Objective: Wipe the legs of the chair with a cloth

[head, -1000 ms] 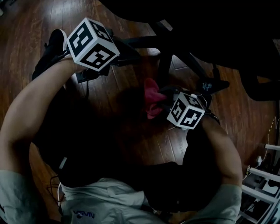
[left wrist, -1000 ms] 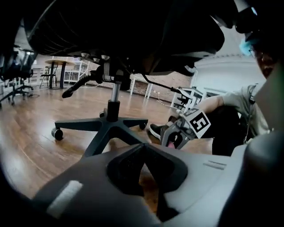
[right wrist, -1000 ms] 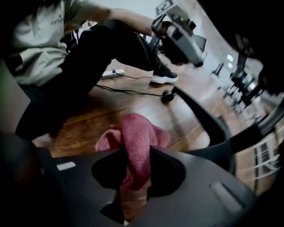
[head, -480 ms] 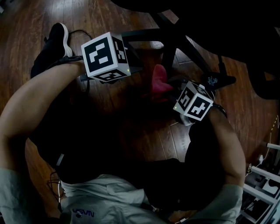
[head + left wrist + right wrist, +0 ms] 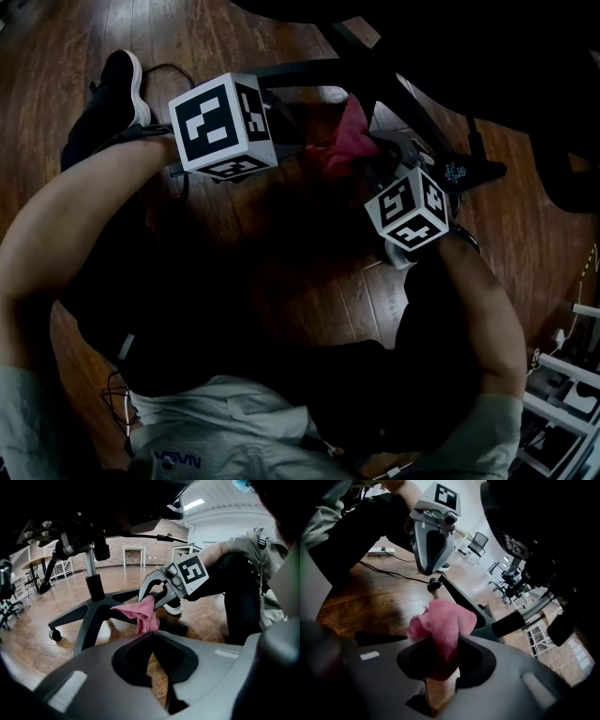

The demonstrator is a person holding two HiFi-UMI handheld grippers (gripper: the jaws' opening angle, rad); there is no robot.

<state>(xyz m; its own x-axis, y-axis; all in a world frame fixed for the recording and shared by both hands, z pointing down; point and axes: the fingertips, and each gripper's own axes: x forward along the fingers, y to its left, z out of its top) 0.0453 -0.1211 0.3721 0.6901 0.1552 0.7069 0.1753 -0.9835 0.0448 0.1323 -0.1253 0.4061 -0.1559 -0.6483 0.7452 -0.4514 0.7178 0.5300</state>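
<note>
My right gripper [image 5: 443,641] is shut on a bunched pink cloth [image 5: 443,620]. In the head view the cloth [image 5: 343,139] lies against a black chair leg [image 5: 412,112] near the hub. The right gripper [image 5: 377,157] sits just below it. The left gripper view shows the right gripper [image 5: 157,592] pressing the cloth [image 5: 143,613] onto the star base [image 5: 89,616] under the gas column [image 5: 93,581]. My left gripper [image 5: 150,637] is shut with nothing between its jaws. It hovers left of the cloth [image 5: 278,127] near another leg [image 5: 300,71]. In the right gripper view the left gripper [image 5: 430,569] hangs above a leg [image 5: 461,595].
A black shoe [image 5: 111,94] rests on the wooden floor at upper left, with a cable beside it. A white-soled shoe [image 5: 176,609] stands behind the chair base. A caster [image 5: 55,634] ends one leg. White shelving [image 5: 562,375] stands at the right edge. The dark seat overhangs above.
The right gripper has carried the pink cloth up the picture, from the floor area onto the chair leg near the hub. The left gripper dropped slightly and rolled early on, then held still.
</note>
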